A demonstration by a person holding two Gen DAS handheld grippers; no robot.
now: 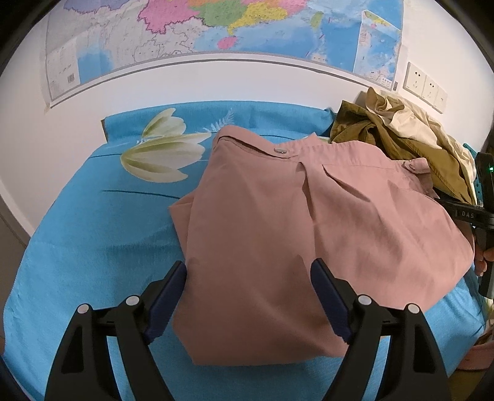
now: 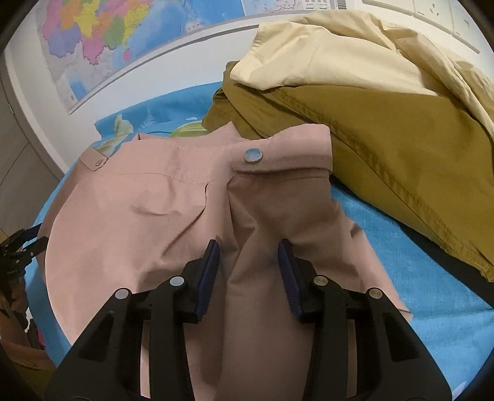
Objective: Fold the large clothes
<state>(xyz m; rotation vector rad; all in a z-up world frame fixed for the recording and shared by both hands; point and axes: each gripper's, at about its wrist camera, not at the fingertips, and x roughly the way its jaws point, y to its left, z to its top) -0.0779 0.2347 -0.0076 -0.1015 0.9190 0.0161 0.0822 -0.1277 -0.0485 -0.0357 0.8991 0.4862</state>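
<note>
From the left wrist, the left gripper (image 1: 248, 277) gapes wide over the folded pink garment (image 1: 308, 234) on the blue bedsheet (image 1: 92, 231) (open room leftward), while the right gripper (image 2: 248, 256), half open, straddles a fabric ridge unpinched.

pink garment (image 2: 173, 197) on blue sheet (image 2: 416, 265), fold between parted right gripper (image 2: 248, 256) pads

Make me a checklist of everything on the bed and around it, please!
Surface: blue flowered bedsheet.
Job's things: pink garment, partly folded, lying flat.
Clutter: olive garment and cream garment heaped beside it.
Grippers: left gripper open over the pink cloth; right gripper open, a pink fold between its fingers.
Cables: nothing seen.
Surroundings: wall map, wall sockets.
</note>
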